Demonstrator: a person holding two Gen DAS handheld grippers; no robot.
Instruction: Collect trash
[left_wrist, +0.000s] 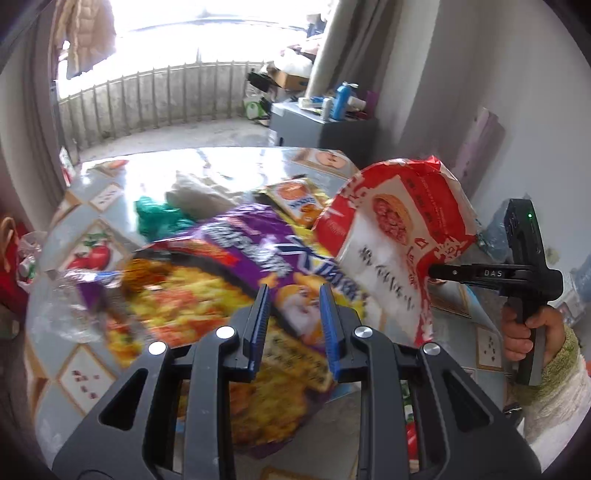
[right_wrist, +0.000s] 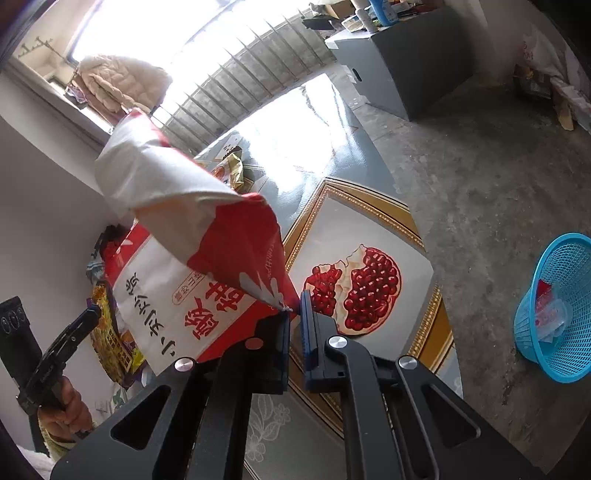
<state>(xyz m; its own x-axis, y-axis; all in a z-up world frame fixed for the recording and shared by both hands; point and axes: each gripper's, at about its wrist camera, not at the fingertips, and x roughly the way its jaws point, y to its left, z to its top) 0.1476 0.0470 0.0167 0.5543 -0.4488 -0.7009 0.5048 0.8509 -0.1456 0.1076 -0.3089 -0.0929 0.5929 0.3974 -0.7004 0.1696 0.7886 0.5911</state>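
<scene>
While the right gripper (right_wrist: 293, 314) pinches the red-and-white bag (right_wrist: 192, 236) at centre frame, left gripper (left_wrist: 293, 314) part-open over the purple wrapper (left_wrist: 236, 280), table edge (right_wrist: 373, 147) right, bare floor (right_wrist: 491, 177), blue basket (right_wrist: 561, 306) lower right.

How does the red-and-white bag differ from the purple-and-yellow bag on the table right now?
The red-and-white bag is lifted and folded over, one corner pinched by the right gripper; the purple-and-yellow bag lies flat on the table. The red-and-white bag is mostly plain white with red borders; the purple-and-yellow bag is covered in food print. Both are empty food wrappers.
</scene>
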